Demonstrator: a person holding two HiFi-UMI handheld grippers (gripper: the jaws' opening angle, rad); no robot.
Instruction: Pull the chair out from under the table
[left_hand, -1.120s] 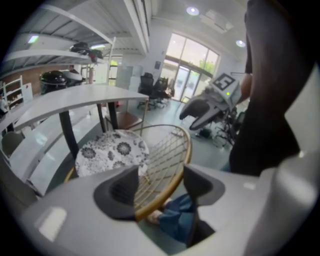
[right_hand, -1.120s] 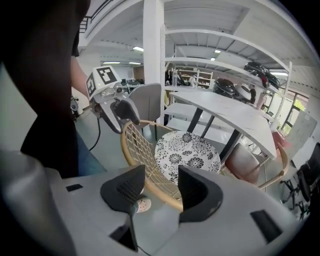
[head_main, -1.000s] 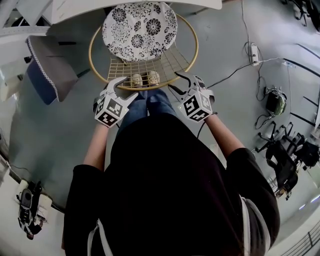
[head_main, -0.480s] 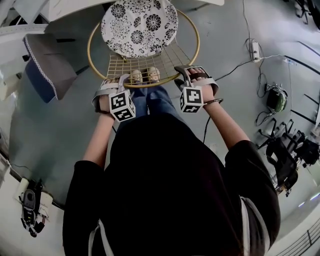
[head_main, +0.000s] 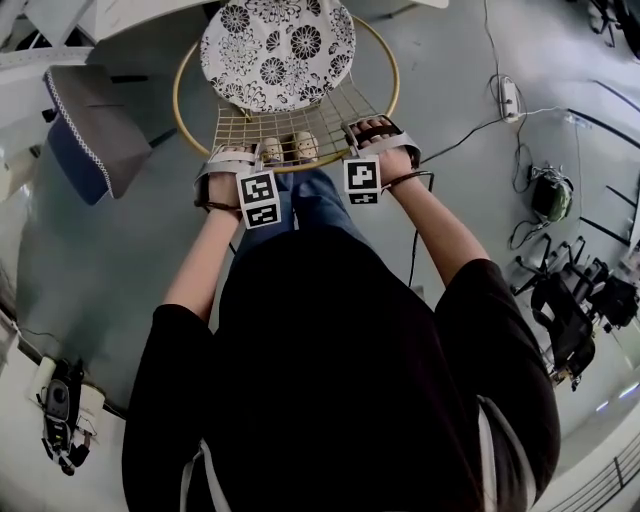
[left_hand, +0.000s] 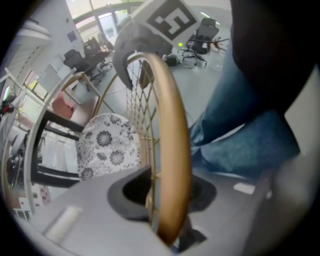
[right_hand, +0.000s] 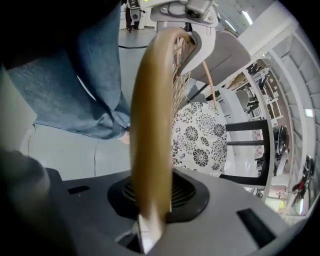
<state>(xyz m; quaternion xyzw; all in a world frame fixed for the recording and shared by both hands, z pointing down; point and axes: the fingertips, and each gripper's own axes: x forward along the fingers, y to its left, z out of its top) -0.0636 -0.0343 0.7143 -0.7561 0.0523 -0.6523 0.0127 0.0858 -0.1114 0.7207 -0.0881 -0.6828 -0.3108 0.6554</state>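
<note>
We are taking hold, not yet pulling: the left gripper (head_main: 228, 158) has just been closing, its fingers (left_hand: 90, 205) clamping the gold hoop (left_hand: 172, 165) of the one chair (head_main: 290, 120); its one floral cushion (head_main: 275, 50) is sitting tucked under the one bench (head_main: 130, 15); the right gripper (head_main: 372, 130), second of two, has been closing and is clamping likewise; next, we judge, we are needing a steady, level pull toward us.
</note>
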